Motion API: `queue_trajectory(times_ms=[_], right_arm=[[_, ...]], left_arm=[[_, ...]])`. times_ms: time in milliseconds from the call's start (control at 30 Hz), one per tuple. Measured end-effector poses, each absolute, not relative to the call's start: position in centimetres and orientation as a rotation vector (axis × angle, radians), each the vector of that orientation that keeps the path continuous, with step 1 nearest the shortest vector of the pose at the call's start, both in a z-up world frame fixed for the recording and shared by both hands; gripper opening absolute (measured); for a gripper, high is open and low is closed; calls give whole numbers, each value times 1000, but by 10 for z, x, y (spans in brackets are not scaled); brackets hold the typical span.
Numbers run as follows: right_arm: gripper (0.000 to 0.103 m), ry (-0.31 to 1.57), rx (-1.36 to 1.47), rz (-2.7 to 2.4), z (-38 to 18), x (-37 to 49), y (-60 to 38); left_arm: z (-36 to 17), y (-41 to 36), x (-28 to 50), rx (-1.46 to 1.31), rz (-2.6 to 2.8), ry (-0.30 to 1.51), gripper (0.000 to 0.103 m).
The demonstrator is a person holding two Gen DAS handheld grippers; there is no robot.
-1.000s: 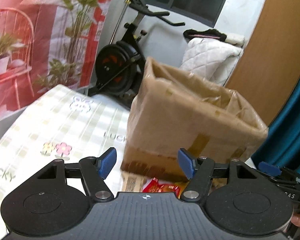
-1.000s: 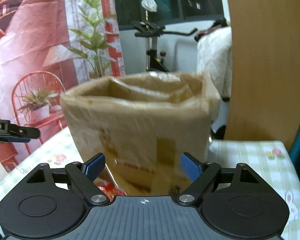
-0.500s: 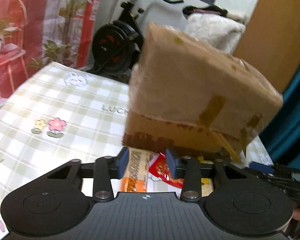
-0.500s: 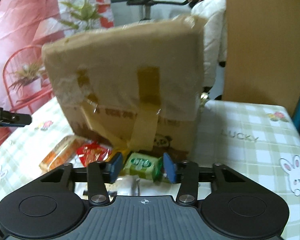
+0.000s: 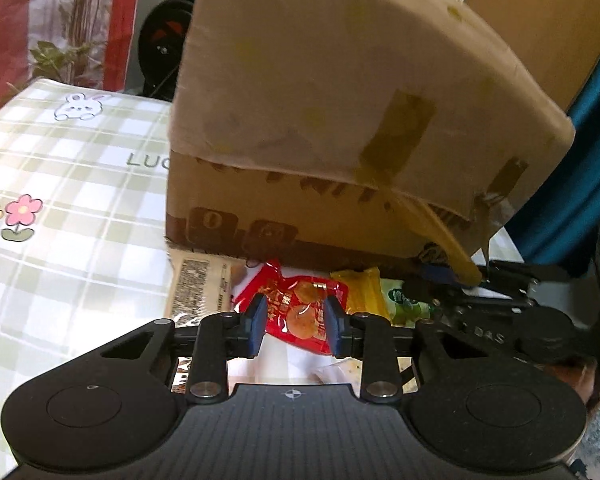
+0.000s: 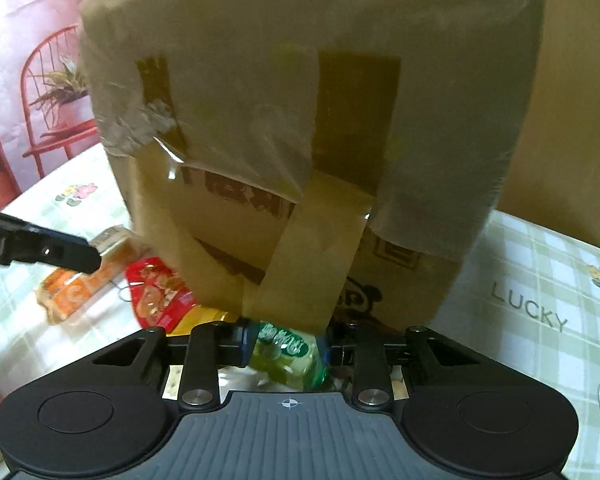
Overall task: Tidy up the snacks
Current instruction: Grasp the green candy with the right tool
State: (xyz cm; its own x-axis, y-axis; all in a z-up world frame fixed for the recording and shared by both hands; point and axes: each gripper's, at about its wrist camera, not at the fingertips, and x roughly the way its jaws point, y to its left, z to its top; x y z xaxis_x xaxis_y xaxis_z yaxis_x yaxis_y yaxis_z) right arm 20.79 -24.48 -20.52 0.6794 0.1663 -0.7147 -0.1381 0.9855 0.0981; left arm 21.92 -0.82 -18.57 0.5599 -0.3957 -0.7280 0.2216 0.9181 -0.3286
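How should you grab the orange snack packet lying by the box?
Grip the flat orange snack packet across its narrow width, near the middle, coming from above: it lies flat on the checked tablecloth, its far end close to the brown cardboard box.

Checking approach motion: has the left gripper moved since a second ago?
Yes. The left gripper dropped down and forward toward the foot of the cardboard box; its fingers narrowed and now straddle the red snack packet.

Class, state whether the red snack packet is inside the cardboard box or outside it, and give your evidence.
Outside. The red packet lies on the checked tablecloth in front of the box, between the left tool's fingers.
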Motion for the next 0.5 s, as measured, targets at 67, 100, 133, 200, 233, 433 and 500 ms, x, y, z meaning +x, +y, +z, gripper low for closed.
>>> queue_trajectory(times_ms=[67,100,133,200,233,433,500], right_arm=[[29,830,67,195,-213,215,-247],[33,823,79,204,-215,216,-248],[36,824,93,213,-217,218,-249],[42,823,119,228,-218,218,-250],[43,832,124,225,-219,218,-250],[50,903,163,246,-229,208,-257],[50,917,141,246,-227,206,-255]], left_arm=[[-189,-10,221,-210,-371,919,32],[-190,-10,221,-209,-371,924,32],[-191,-12,221,-207,-370,929,32],[-194,-12,221,-205,-368,939,32],[-195,-11,220,-205,-366,945,32],[-197,-12,219,-215,-367,966,32],[-199,-13,220,-216,-366,972,32]])
